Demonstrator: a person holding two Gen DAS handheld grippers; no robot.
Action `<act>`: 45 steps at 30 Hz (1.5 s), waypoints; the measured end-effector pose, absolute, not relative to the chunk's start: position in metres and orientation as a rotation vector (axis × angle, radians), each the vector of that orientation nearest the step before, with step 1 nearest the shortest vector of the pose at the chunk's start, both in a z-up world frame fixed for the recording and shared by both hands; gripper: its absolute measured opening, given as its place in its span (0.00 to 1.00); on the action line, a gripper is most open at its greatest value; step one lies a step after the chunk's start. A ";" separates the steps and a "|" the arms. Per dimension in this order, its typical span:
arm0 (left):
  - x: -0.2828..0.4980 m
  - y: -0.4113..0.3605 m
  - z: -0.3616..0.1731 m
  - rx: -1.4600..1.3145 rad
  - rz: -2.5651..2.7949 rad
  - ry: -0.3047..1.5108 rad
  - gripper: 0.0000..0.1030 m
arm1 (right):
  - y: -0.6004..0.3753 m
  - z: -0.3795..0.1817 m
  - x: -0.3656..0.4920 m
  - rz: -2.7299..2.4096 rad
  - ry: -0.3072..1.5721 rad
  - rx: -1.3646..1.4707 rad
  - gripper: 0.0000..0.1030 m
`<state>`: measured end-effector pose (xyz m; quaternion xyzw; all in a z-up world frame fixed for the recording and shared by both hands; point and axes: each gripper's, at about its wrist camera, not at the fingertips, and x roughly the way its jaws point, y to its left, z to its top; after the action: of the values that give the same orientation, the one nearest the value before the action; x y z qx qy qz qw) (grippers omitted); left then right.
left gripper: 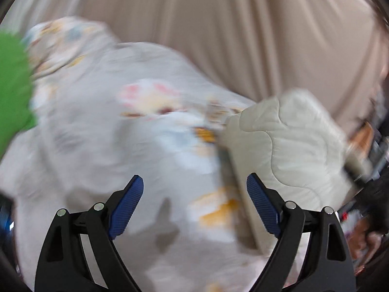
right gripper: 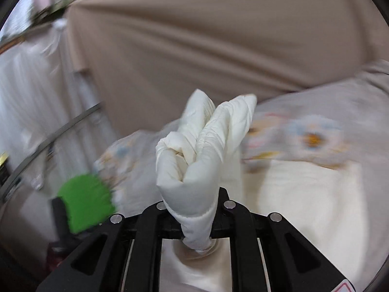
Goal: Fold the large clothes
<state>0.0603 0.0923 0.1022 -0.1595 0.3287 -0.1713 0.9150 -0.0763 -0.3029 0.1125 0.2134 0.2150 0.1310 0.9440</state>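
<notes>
Closest up, the right gripper point(right gripper: 197, 238) tilts slightly down, jaws clenched on a bunched cream corner of the one quilt point(right gripper: 199, 150); left gripper point(left gripper: 194, 194) hangs released over its printed side on the bed.

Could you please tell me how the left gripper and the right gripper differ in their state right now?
The left gripper has its jaws wide apart, while the right gripper is shut. The left gripper holds nothing and hangs over the patterned grey bedding, whereas the right gripper pinches a bunched fold of the cream quilted fabric, which stands up above its jaws. The left's blue pads show; the right's are hidden by the cloth. Both have black frames.
</notes>
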 end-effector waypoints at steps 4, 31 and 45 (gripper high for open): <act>0.063 0.011 0.111 -0.216 -0.521 0.681 0.83 | -0.388 0.029 -0.105 0.046 0.581 0.599 0.12; 0.051 -0.147 0.057 0.122 -0.558 0.779 0.88 | -0.446 0.026 -0.120 0.100 0.505 0.727 0.46; 0.047 -0.134 0.074 0.055 -0.598 0.767 0.87 | -0.424 0.014 -0.032 0.198 0.649 0.651 0.11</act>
<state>0.0474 -0.1344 0.0743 0.0266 0.3684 -0.2875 0.8837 -0.0317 -0.4240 0.0142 0.3137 0.3129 0.0954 0.8914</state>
